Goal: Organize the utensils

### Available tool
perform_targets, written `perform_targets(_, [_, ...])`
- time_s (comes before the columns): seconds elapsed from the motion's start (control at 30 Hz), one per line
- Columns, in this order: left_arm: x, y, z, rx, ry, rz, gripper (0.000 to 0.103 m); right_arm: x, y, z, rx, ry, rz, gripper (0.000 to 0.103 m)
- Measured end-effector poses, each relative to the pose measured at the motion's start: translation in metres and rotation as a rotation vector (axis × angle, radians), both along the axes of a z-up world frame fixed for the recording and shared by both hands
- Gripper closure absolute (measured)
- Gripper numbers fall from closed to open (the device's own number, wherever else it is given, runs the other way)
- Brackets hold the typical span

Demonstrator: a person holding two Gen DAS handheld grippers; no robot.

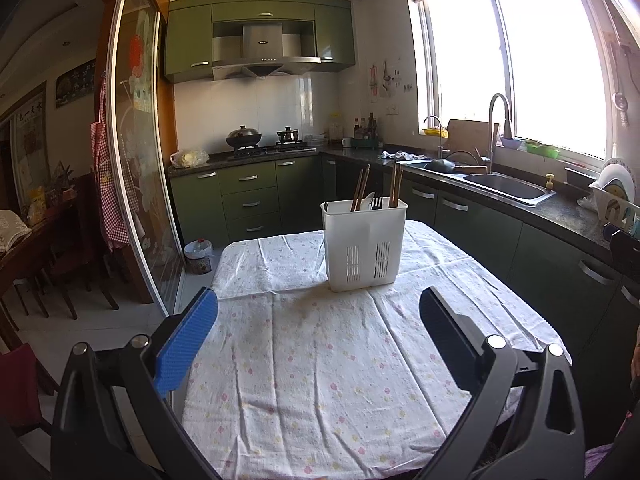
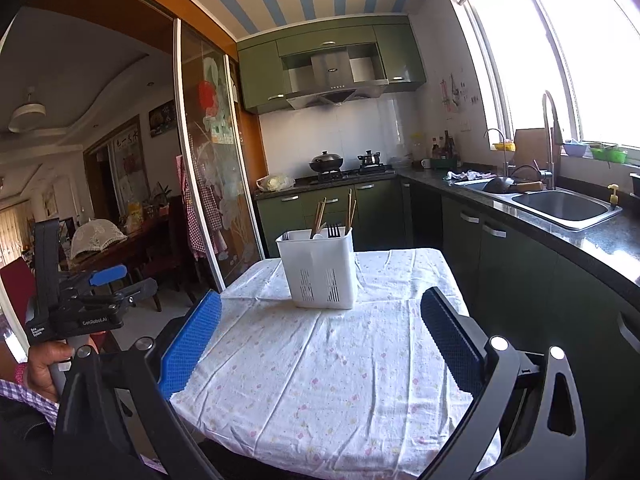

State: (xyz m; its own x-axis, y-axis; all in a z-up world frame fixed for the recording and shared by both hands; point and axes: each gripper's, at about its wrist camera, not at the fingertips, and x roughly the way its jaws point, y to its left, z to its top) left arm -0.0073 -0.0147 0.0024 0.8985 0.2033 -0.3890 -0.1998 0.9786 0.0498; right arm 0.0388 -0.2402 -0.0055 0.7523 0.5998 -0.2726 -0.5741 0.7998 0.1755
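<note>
A white slotted utensil caddy (image 1: 363,243) stands upright at the far end of the table with the floral cloth (image 1: 320,360). Wooden chopsticks (image 1: 359,192), black forks (image 1: 380,201) and a white spoon stick out of its top. It also shows in the right wrist view (image 2: 320,268), with chopsticks (image 2: 319,212) and forks (image 2: 333,231). My left gripper (image 1: 318,304) is open and empty, held back from the caddy above the near part of the table. My right gripper (image 2: 320,308) is open and empty too. The left gripper also shows at the left of the right wrist view (image 2: 112,280).
A green kitchen counter with a steel sink (image 2: 560,204) and tall faucet (image 1: 498,120) runs along the right. A stove with a wok (image 1: 244,136) is at the back. A sliding glass door (image 1: 136,160) stands left of the table. A dish rack (image 1: 616,196) sits on the counter.
</note>
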Motion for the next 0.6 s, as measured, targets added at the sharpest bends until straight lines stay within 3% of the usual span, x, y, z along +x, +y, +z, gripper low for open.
perform_targets(0.6, [0.0027,0.0070,-0.0039,-0.029,0.019,0.025,0.007,0.0066,0.0056,-0.0015,-0.004,0.015,0.006,0.005])
